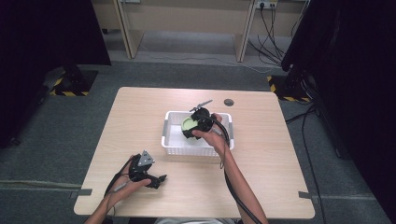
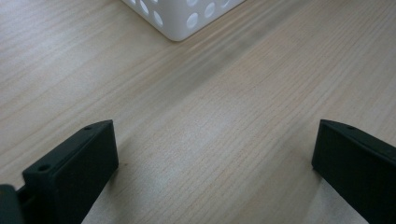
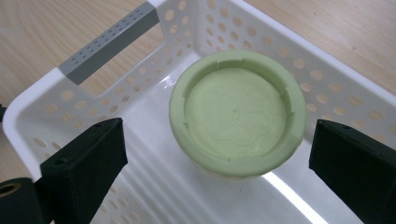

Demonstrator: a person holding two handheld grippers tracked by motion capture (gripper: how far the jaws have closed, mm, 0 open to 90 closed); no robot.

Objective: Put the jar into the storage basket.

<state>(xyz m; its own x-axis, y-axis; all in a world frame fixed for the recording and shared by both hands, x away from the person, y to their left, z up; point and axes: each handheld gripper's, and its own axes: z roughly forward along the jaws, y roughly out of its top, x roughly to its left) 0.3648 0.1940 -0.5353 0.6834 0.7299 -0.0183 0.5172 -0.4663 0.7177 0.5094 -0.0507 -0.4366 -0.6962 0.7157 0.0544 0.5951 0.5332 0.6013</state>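
Fingers (image 3: 84, 158) of right gripper (image 3: 217, 154) spread wide, straddling green bowl (image 3: 237, 112) at nine and three o'clock inside white basket (image 3: 112, 32), apparently poised to clamp or just let go; left gripper (image 2: 215, 163) equally spread, idle over bare table (image 2: 224, 107).

The light wooden bench (image 1: 140, 121) with rounded corners has a small round grey cable port (image 1: 228, 102) set into its far edge. It stands on grey carpet (image 1: 56, 135). Beyond it are pale wooden desk legs (image 1: 127, 32), with black cables (image 1: 271, 37) hanging from a wall socket. Black-and-yellow striped floor plates (image 1: 70, 86) lie at either side, under dark curtains (image 1: 42, 32).
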